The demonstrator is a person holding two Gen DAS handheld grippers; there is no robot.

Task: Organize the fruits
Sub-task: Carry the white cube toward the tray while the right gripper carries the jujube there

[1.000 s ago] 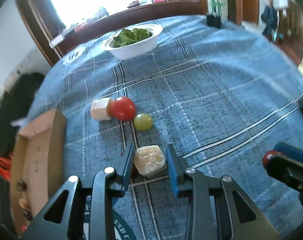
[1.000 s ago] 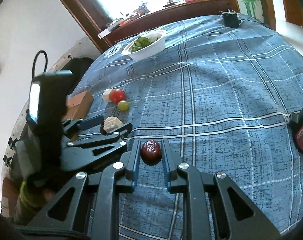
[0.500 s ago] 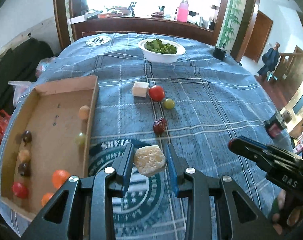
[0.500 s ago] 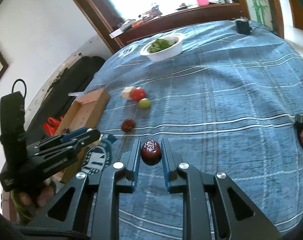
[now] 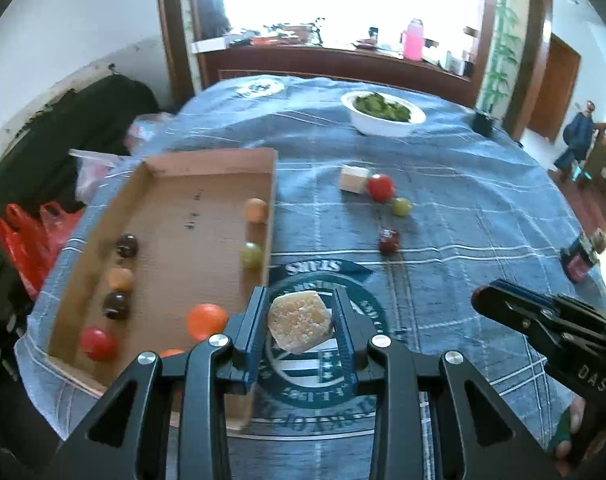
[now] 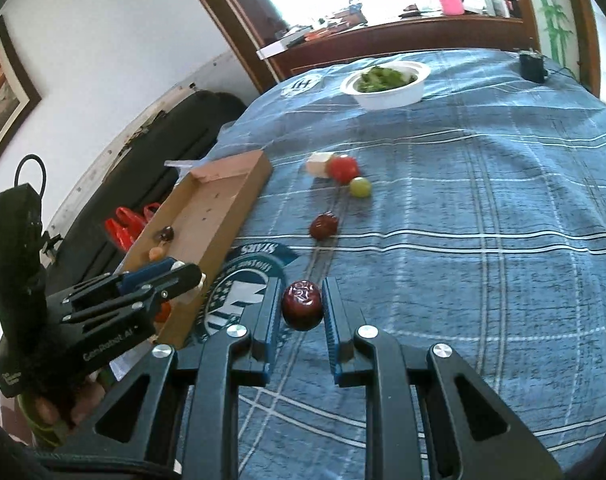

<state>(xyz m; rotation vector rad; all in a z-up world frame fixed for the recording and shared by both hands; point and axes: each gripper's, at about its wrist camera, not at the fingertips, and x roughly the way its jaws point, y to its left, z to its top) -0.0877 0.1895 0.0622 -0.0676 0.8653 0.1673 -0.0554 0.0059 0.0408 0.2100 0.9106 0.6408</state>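
Observation:
My left gripper [image 5: 299,320] is shut on a pale yellow fruit chunk [image 5: 299,322], held above the tablecloth just right of the cardboard tray [image 5: 207,160]. The tray holds several small fruits, among them an orange one [image 5: 207,320] and a red one [image 5: 98,343]. My right gripper [image 6: 302,307] is shut on a dark red fruit [image 6: 301,305] above the cloth. On the cloth lie a red tomato [image 5: 381,187], a green grape [image 5: 401,206], a dark red fruit [image 5: 389,240] and a pale cube [image 5: 354,178]. The left gripper also shows in the right wrist view [image 6: 183,276], over the tray's near end.
A white bowl of greens [image 5: 383,114] stands at the far side of the blue checked tablecloth [image 5: 463,200]. A small dark box [image 5: 579,260] sits at the right edge. Black and red bags [image 5: 35,232] lie beside the table on the left.
Both grippers lifted and pulled back with their fruit. The left gripper swung left toward the tray, which now fills more of its view. The dark red fruit on the cloth was uncovered.

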